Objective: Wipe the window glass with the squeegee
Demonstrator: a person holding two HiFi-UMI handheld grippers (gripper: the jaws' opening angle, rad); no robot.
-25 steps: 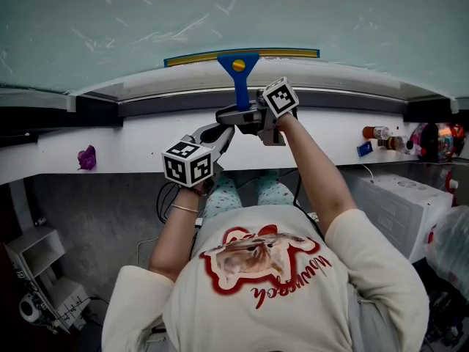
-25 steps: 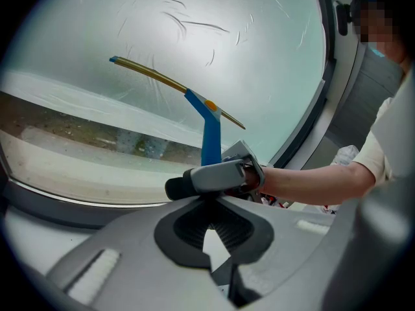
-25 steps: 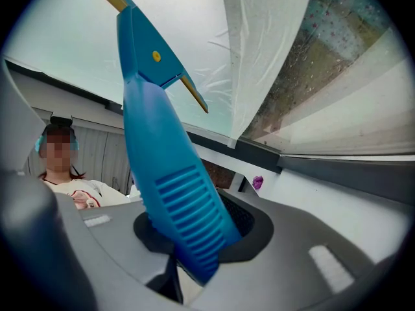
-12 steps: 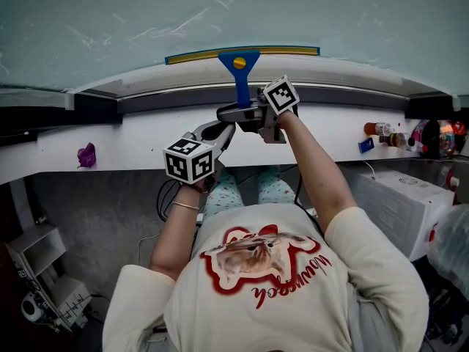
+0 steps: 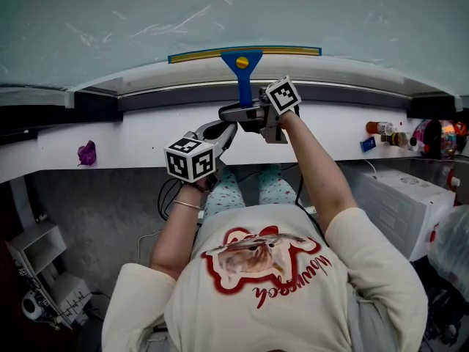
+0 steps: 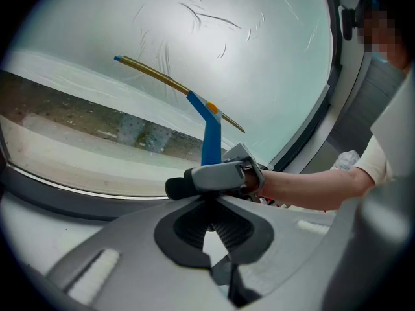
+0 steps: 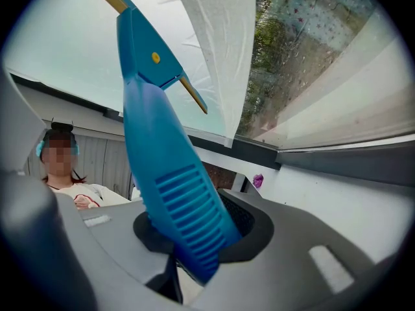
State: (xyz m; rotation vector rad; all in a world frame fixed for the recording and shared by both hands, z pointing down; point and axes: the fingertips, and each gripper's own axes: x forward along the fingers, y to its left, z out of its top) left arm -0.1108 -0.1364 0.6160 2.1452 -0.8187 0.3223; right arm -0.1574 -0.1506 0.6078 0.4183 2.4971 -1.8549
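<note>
The squeegee [image 5: 242, 75] has a blue handle and a yellow-edged blade [image 5: 244, 52] that lies flat against the lower part of the window glass [image 5: 220, 13]. My right gripper [image 5: 236, 112] is shut on the lower end of the handle, which fills the right gripper view [image 7: 162, 167] between the jaws [image 7: 194, 238]. My left gripper [image 5: 222, 129] hangs just below and left of the right one, shut and empty. From the left gripper view [image 6: 211, 229] I see the right gripper [image 6: 217, 177] holding the squeegee [image 6: 211, 141] upright against the glass.
A white sill [image 5: 132, 138] runs under the window frame, with a purple object [image 5: 87, 155] at its left and small bottles [image 5: 385, 134] at its right. A white appliance [image 5: 403, 207] stands lower right and a grey rack [image 5: 40, 270] lower left. A seated person [image 7: 61, 167] is behind.
The squeegee and my right gripper have shifted a little to the right along the bottom of the glass. My left gripper followed slightly.
</note>
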